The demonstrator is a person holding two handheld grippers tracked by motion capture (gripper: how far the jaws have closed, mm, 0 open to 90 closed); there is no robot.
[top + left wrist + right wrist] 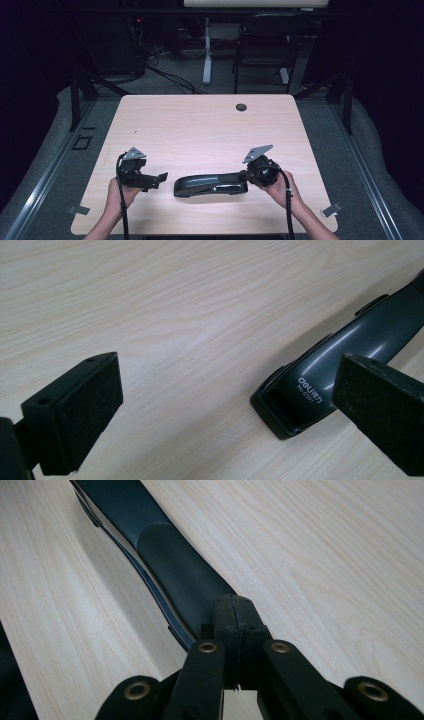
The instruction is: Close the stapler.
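A long black stapler point(210, 184) lies flat near the front edge of the pale wooden table point(200, 125), its length running left to right. My left gripper point(161, 178) rests on the table just left of it, open, with its jaws pointing at the stapler's near end point(300, 395). The left gripper point(232, 400) has nothing between its pads. My right gripper point(244, 175) is at the stapler's right end, shut. In the right gripper view its pads point(236, 615) meet pad to pad just over the tip of the stapler's handle point(170, 565); whether they touch it I cannot tell.
A small round cable hole point(241, 107) sits near the table's far edge. Behind the table stand a dark chair point(267, 45) and the white leg of another desk point(207, 55). A hand holds each gripper from the table's front edge.
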